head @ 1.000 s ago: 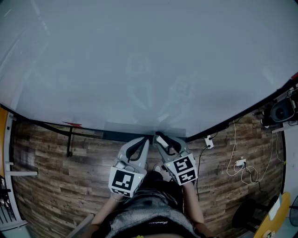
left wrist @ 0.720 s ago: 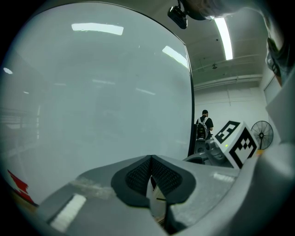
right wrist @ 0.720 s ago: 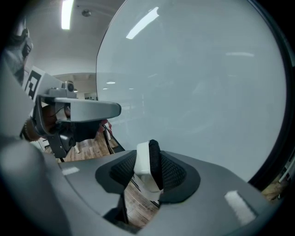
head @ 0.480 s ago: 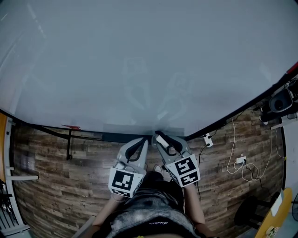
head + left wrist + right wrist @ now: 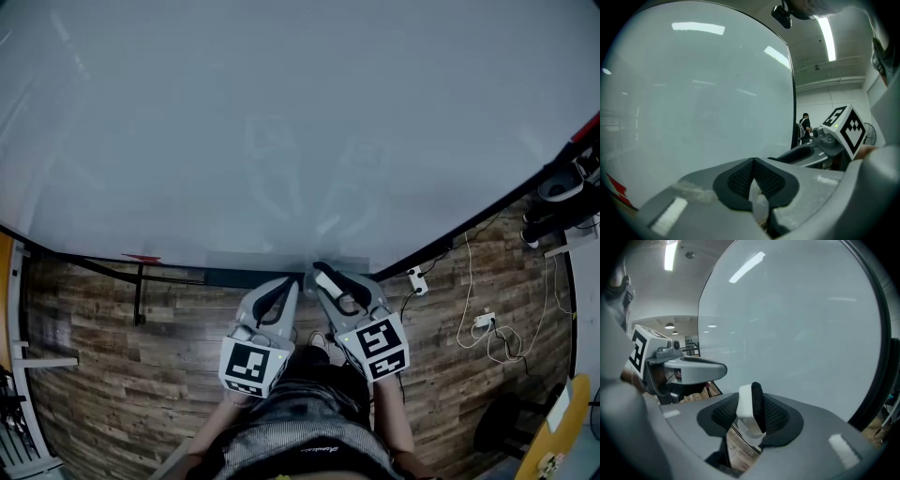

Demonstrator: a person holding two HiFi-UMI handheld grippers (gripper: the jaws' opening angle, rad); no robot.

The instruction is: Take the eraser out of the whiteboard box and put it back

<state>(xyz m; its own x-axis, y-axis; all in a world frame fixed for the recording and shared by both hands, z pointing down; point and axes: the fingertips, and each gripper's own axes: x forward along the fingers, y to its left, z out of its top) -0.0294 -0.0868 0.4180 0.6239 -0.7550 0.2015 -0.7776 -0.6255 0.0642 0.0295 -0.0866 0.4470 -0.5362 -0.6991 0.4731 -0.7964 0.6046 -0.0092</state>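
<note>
Right gripper (image 5: pixel 753 415) raised slightly | clamps white-and-black block eraser (image 5: pixel 745 402) | left gripper (image 5: pixel 753 174) closed, empty | grippers two, eraser one

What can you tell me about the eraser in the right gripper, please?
The eraser is a small block, white and plastic-looking on one side, black and felt-like on the other. It stands on edge, slightly tilted, clamped between the textured black pads of the right gripper, which press on its two broad faces; its upper end sticks out above them. It hangs before the whiteboard, and only the pads seem to touch it.
</note>
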